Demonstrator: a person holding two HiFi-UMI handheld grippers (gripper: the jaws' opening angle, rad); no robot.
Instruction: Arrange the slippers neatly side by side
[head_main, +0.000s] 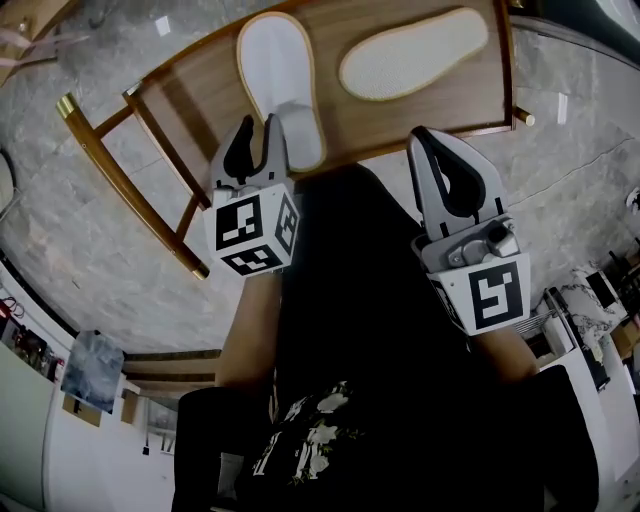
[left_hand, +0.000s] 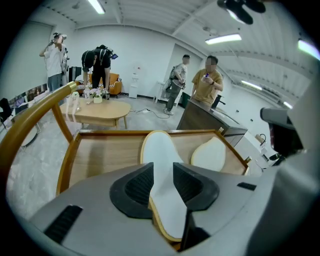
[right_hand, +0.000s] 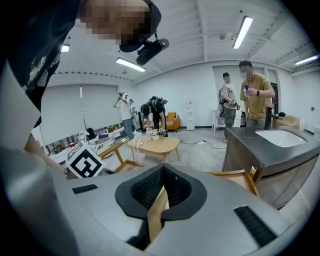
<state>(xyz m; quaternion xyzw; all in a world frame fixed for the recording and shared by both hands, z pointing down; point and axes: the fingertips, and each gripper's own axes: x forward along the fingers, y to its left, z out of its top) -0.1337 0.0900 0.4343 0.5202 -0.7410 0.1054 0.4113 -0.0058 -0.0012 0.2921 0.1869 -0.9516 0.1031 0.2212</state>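
Across the wooden seat (head_main: 200, 95) lie a tan-edged white slipper (head_main: 277, 75) and cream slipper (head_main: 413, 53).

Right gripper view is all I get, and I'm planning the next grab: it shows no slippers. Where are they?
Observer: Both lie on the wooden seat, the white slipper left of the cream slipper.
Operator: Side by side already?
Observer: No. The white one points away from us; the cream one lies slanted across.
Operator: And the other hand?
Observer: The left tongs stand open, straddling the white slipper's near end.
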